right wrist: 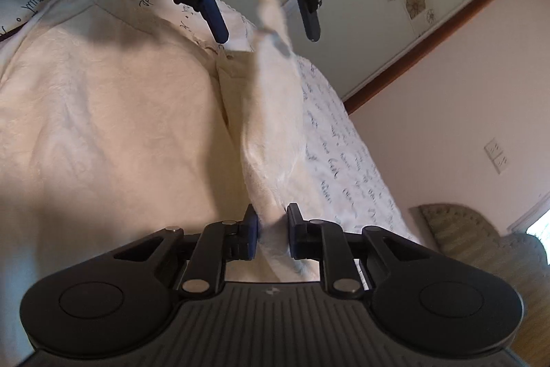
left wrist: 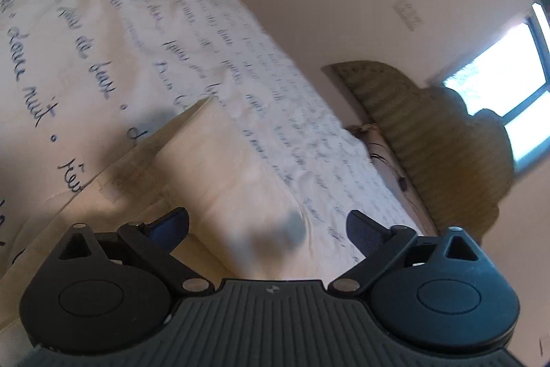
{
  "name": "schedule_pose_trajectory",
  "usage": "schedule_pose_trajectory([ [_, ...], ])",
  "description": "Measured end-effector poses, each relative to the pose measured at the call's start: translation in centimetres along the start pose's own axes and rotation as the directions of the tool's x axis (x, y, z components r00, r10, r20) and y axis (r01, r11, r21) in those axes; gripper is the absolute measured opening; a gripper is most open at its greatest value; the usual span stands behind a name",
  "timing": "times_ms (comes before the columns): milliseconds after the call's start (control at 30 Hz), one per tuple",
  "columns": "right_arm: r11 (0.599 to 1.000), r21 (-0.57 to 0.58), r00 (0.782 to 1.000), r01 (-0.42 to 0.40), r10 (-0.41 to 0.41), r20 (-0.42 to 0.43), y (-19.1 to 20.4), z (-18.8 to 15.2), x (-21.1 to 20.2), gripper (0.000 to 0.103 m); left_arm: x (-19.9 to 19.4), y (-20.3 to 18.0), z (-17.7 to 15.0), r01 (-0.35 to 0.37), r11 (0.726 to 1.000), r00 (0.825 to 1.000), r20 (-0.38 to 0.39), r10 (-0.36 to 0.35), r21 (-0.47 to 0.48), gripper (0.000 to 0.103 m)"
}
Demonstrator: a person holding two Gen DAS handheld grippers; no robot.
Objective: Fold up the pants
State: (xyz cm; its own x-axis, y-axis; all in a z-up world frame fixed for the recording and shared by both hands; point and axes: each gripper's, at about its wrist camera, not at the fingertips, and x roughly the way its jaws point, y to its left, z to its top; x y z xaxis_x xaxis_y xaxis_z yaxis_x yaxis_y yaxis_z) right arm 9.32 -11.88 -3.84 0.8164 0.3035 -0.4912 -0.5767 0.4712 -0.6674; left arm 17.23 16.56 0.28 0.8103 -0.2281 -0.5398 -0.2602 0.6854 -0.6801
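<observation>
The bed (right wrist: 343, 140), under its white cover printed with dark handwriting, carries everything here, and my cream pants (right wrist: 103, 126) lie spread across it, with one long ridge of fabric lifted up off the rest. I see no basket, box or other container in either view, so nothing is stored in anything; the pants simply rest on the bed cover.

My right hand-held gripper (right wrist: 271, 234) is clenched on the near end of that raised ridge, a pinch of cream cloth bunched between its blue pads. My left hand-held gripper (right wrist: 264, 19) hangs released over the far end of the ridge, near the button at the waistband, its fingers spread on either side of the cloth and gripping nothing.

The main risk, as I judge it, is that only one end is held: if I pull now, the free end will drag and the fold will skew or collapse. The pinch in my right looks thin, so the cloth could slip out. When my left closes, it could also catch the bed cover along with the pants, since the two lie touching and are nearly the same colour.
</observation>
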Motion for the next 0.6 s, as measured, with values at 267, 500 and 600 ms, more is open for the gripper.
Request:
schedule_pose_trajectory([
  [267, 0.992, -0.104, 0.995, 0.078, -0.084, -0.051, 1.0, 1.0, 2.4, 0.039, 0.3, 1.3, -0.6, 0.009, 1.000, 0.999, -0.032, -0.009, -0.011, 0.004],
  [500, 0.989, -0.140, 0.991, 0.056, -0.072, -0.111, 1.4, 1.8, 1.5, 0.010, -4.1, 0.8, -2.2, 0.040, 0.991, 0.999, -0.004, -0.040, 0.130, 0.004],
  [600, 0.986, -0.160, 0.992, 0.046, -0.064, -0.109, 2.9, 2.3, -1.1, 0.009, -6.5, 0.8, -4.3, 0.033, 0.975, 0.999, 0.002, -0.034, 0.221, 0.004],
])
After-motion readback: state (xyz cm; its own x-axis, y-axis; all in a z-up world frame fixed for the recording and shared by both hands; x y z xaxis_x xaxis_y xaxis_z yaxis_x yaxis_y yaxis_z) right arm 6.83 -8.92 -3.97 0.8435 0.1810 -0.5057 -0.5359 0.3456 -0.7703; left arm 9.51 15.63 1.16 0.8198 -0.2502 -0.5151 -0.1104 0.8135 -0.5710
